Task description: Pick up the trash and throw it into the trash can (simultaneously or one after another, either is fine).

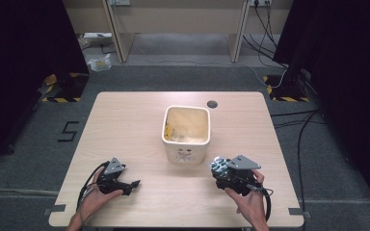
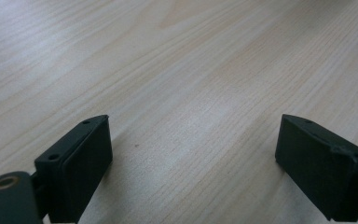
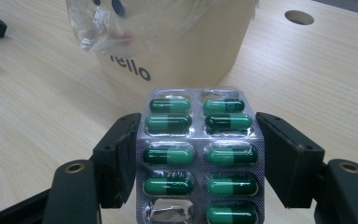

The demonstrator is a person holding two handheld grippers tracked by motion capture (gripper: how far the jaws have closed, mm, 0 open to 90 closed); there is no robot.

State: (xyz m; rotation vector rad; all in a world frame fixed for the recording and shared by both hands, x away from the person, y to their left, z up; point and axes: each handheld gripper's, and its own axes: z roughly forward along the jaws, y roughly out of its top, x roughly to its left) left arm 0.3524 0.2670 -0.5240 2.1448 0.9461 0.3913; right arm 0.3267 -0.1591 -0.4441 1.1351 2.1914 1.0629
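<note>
pale wood table (image 1: 125, 125) under you, cream bin (image 1: 186, 132) with its plastic liner at centre. your right gripper (image 3: 198, 154) clamps a blister pack of green capsules (image 3: 198, 154) by its edges, just short of the bin. left gripper (image 2: 193, 154) rests empty, jaws spread. lift it clear of the rim, centre it, then let go.

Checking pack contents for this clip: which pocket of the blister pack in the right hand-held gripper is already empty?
On the blister pack, the empty pocket is the bottom one of the left column in the right gripper view: crumpled silver foil, whereas all the other visible pockets hold a green capsule.
</note>
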